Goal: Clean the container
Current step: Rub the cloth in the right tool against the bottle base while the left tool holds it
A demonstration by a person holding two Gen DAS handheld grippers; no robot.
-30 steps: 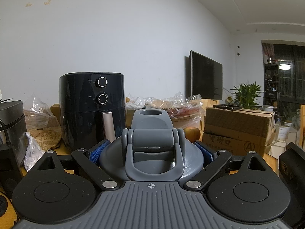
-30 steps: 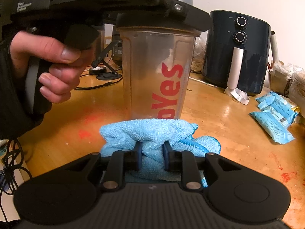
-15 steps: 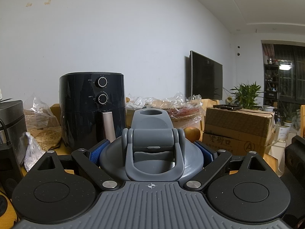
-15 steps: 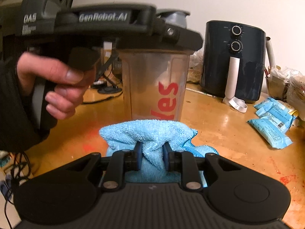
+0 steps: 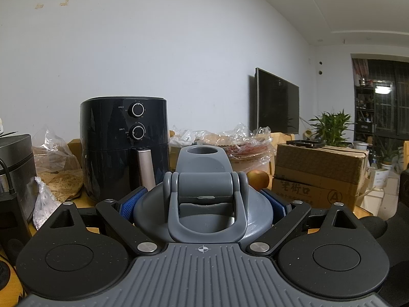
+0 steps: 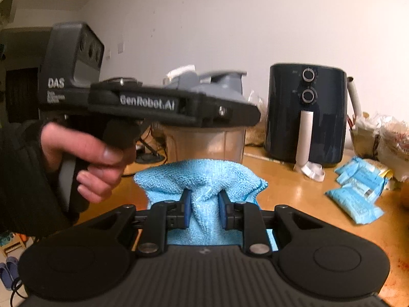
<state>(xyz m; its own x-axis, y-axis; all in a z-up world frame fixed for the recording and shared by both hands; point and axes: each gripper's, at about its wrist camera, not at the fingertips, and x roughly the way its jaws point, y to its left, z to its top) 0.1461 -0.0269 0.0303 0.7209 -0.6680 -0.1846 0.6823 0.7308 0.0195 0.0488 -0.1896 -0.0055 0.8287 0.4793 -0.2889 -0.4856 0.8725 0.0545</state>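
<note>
A clear shaker bottle [image 6: 204, 144] with a grey flip-top lid [image 5: 203, 202] stands upright on the wooden table. My left gripper [image 5: 203, 204] is shut on the lid, its blue pads [image 5: 131, 202] pressed against both sides; a hand [image 6: 87, 158] holds it in the right wrist view. My right gripper [image 6: 203, 211] is shut on a bunched light-blue microfibre cloth [image 6: 202, 179], held just in front of the bottle's clear wall. The cloth hides the bottle's lower part.
A black air fryer [image 6: 305, 112] stands behind on the wooden table [image 6: 301, 194]. Blue snack packets [image 6: 358, 192] lie at the right. Plastic bags [image 5: 55, 168], a cardboard box [image 5: 317, 174] and a wall TV [image 5: 277, 102] show in the left wrist view.
My right gripper has risen with the cloth, from near the bottle's base up toward its upper wall. The red lettering is now hidden behind the cloth. The left gripper has stayed put.
</note>
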